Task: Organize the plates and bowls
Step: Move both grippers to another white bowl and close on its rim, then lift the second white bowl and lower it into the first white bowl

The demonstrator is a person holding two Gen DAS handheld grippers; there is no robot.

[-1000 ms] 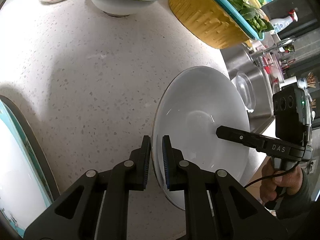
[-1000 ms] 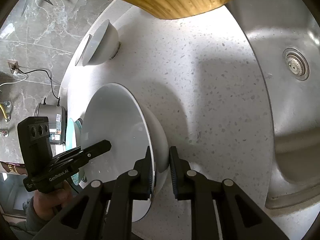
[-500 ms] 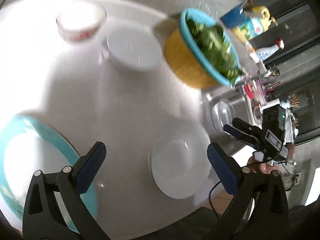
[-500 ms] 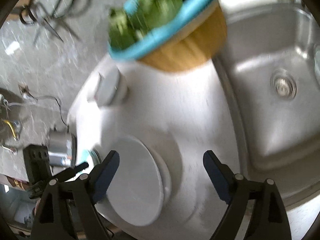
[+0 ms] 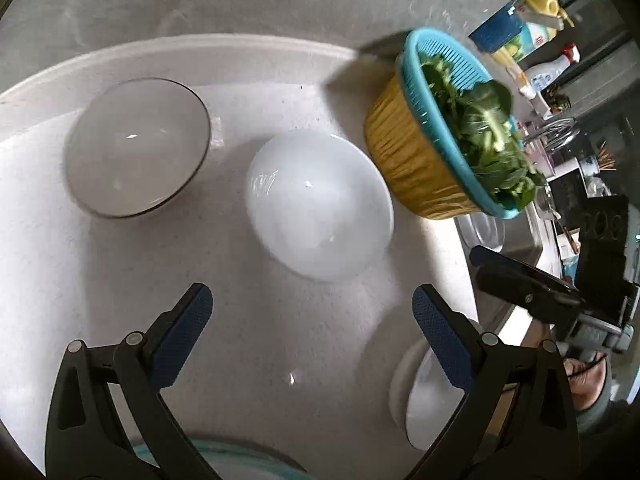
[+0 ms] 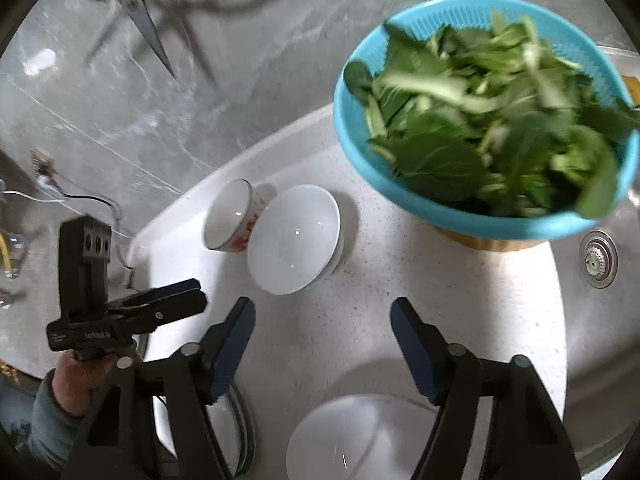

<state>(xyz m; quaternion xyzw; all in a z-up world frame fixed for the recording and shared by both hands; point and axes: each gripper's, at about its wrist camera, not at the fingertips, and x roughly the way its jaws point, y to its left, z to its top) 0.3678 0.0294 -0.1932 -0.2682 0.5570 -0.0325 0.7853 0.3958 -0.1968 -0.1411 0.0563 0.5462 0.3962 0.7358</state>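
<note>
Beside the white bowl [image 5: 320, 204], blue colander [image 6: 472, 208] heaped with greens [image 6: 492, 132]

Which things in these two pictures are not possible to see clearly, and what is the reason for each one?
- Near white bowl: left wrist view, partly behind the left gripper; right wrist view, cut by the bottom edge.
- Teal-rimmed plate: only a sliver at the bottom edge; its pattern is hidden.
- Small bowl: red marks too blurred to read.
- Greens in the blue colander: motion-blurred.
- Wall tools: blurred.
- Right gripper: open.
</note>
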